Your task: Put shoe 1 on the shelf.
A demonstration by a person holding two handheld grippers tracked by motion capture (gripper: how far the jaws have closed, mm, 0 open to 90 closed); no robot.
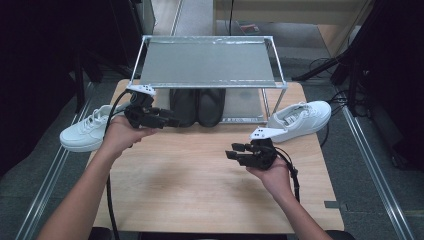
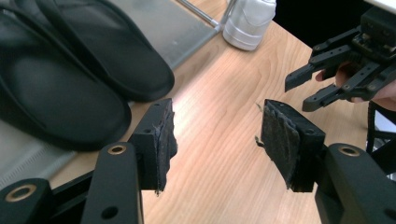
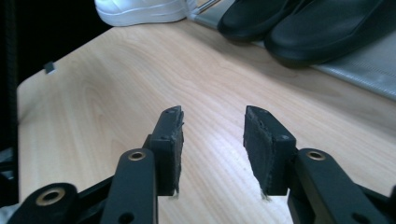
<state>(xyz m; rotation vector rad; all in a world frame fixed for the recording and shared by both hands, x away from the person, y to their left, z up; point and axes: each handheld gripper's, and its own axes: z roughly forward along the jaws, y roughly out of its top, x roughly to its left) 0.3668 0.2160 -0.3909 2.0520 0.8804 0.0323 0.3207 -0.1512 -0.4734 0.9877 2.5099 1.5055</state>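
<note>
A pair of black slippers (image 1: 197,106) sits side by side on the lower shelf of a metal shoe rack (image 1: 207,62). One white sneaker (image 1: 87,131) lies at the table's left edge, another white sneaker (image 1: 300,119) at the right of the rack. My left gripper (image 1: 172,120) hovers just left of the slippers, pointing right, open and empty (image 2: 215,140); the slippers (image 2: 70,79) lie to its left in its own view. My right gripper (image 1: 230,150) is held over the table's middle right, pointing left, open with nothing between its pads (image 3: 212,135).
The wooden table (image 1: 200,185) has bare room in front of the rack. The rack's top shelf is bare. Dark floor, rails and cables surround the table. In the left gripper view the right gripper (image 2: 296,93) shows at the far right.
</note>
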